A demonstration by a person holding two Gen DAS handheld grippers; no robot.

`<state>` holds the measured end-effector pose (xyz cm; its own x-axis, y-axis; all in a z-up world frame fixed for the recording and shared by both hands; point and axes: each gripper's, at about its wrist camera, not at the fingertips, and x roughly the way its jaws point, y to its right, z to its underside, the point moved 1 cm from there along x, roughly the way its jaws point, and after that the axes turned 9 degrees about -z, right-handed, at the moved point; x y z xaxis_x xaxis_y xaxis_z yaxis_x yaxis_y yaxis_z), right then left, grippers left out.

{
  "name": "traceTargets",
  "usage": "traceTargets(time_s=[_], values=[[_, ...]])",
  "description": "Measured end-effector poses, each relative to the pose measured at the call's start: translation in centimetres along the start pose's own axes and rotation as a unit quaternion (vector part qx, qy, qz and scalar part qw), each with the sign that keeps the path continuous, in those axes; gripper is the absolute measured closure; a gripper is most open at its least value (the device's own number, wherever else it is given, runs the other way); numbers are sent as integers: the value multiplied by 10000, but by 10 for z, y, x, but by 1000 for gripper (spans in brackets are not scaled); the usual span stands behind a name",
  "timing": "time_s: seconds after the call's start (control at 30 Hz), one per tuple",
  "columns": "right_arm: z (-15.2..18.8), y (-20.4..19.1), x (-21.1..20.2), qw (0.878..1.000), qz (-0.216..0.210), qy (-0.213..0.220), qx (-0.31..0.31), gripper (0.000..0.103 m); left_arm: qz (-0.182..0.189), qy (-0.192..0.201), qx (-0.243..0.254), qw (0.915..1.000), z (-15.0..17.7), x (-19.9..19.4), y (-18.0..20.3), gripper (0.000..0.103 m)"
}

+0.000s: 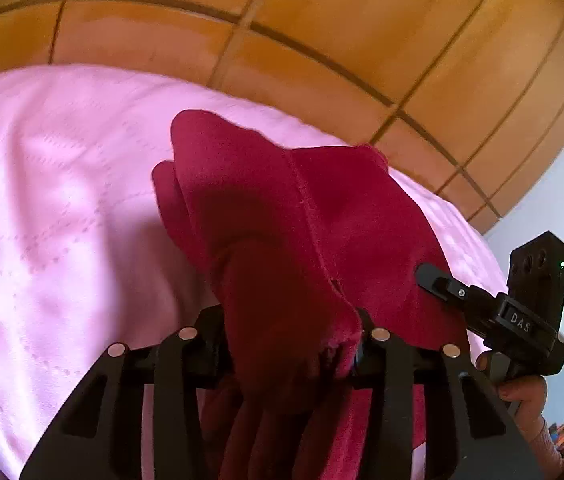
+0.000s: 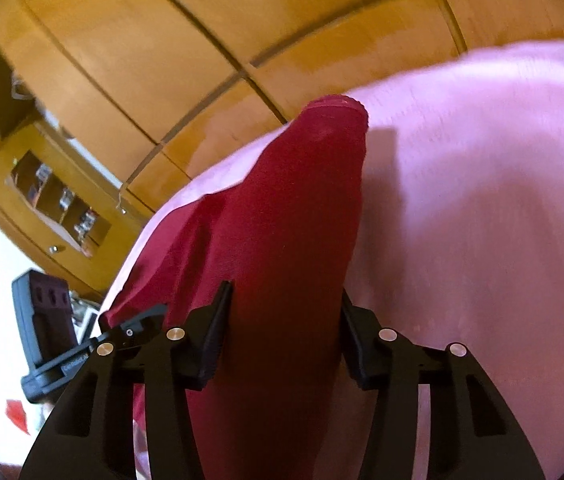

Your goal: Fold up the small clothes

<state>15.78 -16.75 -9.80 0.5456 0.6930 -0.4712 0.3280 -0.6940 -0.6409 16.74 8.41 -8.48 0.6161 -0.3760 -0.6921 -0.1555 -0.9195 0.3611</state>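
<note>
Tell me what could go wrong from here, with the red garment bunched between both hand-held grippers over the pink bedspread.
1. The red garment sits as a thick wad in the left hand-held gripper; layers could slip out unevenly and spoil the fold.
2. In the right hand-held gripper the cloth is rolled rather than flat, so a crooked crease looks likely.
3. The garment lies near the edge of the pink bedspread; a loose end might slide off toward the wooden cabinets.
</note>
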Motion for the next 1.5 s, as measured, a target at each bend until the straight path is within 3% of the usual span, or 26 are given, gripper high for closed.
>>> traceTargets(time_s=[0.2, 0.57, 0.87, 1.1, 1.33, 1.5], values=[[-8, -2, -27, 9993, 95, 324, -182, 54, 188, 89, 335, 9992, -7, 2, 38, 63], [-23, 38, -87, 9934, 496, 1034, 54, 54, 567, 45, 911, 9942, -36, 34, 114, 63], [-43, 78, -140, 9819, 1113, 1531, -53, 55, 833, 43, 1539, 9846, -56, 79, 193, 63], [-56, 125, -160, 9724, 1666, 1627, -124, 55, 844, -50, 1890, 9783, -59, 128, 246, 63], [-54, 183, -155, 9660, 2095, 1471, 354, 55, 258, -39, 1954, 9804, -54, 174, 253, 52], [-41, 198, -156, 9633, 2078, 1578, 634, 42, 458, -140, 1767, 9831, -51, 178, 234, 44]])
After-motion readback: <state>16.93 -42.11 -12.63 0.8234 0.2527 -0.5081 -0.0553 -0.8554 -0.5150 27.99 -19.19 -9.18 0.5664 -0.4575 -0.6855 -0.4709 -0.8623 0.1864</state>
